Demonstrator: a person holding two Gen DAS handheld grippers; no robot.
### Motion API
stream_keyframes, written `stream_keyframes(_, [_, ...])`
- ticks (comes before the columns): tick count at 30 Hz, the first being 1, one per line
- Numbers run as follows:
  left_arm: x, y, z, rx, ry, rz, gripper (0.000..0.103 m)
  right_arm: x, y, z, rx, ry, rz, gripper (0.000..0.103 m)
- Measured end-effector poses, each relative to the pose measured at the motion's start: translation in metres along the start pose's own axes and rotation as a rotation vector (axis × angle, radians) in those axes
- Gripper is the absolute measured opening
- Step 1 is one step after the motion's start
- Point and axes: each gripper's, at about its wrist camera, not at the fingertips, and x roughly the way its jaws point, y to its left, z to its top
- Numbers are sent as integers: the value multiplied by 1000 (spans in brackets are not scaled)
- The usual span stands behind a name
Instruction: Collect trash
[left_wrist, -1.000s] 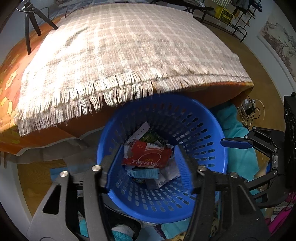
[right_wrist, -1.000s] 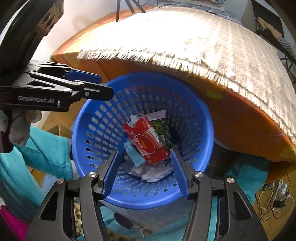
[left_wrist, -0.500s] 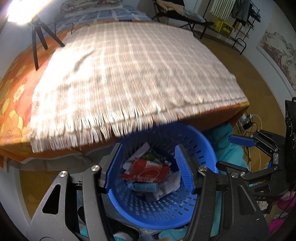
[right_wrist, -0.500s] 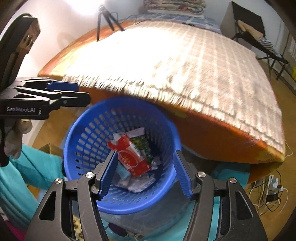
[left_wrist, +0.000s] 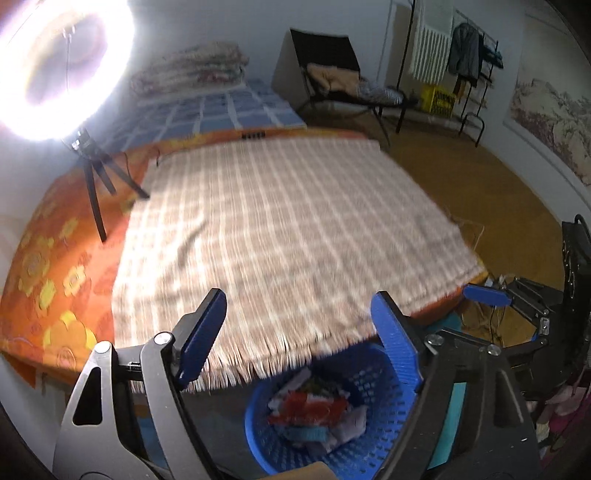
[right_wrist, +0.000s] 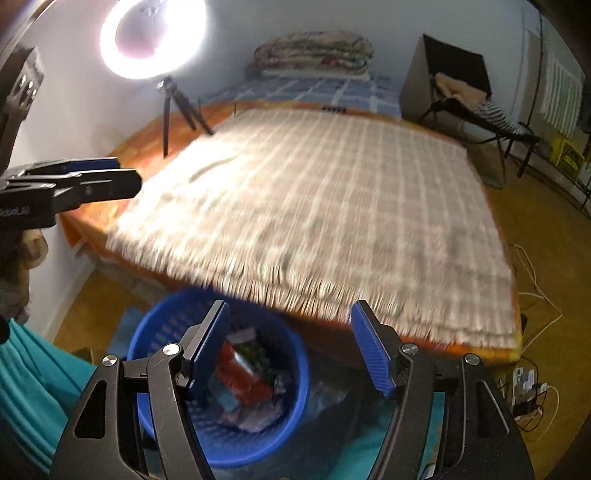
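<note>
A blue perforated basket (left_wrist: 373, 435) stands on the floor at the foot of the bed and shows in the right wrist view too (right_wrist: 177, 325). It holds trash: a red wrapper (left_wrist: 314, 404) (right_wrist: 240, 376), a green packet and crumpled paper. My left gripper (left_wrist: 299, 325) is open and empty, raised above the basket over the bed edge. It also shows at the left of the right wrist view (right_wrist: 110, 173). My right gripper (right_wrist: 290, 336) is open and empty above the basket. It also shows at the right of the left wrist view (left_wrist: 491, 299).
A beige checked blanket (left_wrist: 280, 229) with a fringe covers an orange flowered sheet (left_wrist: 55, 266). A ring light (right_wrist: 153, 37) on a tripod (left_wrist: 96, 177) stands on the bed's left side. Folded quilts (right_wrist: 314, 51), a chair (left_wrist: 332, 77) and floor cables (right_wrist: 532, 373) lie beyond.
Both grippers have lifted up and tilted away from the basket, so the whole bed and room come into view. The basket has dropped to the bottom of both views. Both stay open.
</note>
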Motion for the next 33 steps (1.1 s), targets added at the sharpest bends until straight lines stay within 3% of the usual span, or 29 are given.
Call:
stream_keyframes(7, [-11,3,13,-9,-54,24,84,-17,-10,20,44,-88,-28,71])
stream_keyframes(20, [-21,6,13,-42,-78,42,100,-36,-14,36,71,-171,-58,76])
stream_keyframes(33, [-31,-1,28,-74,-132,26,100,-56,-16,50,54,-265,-102,80])
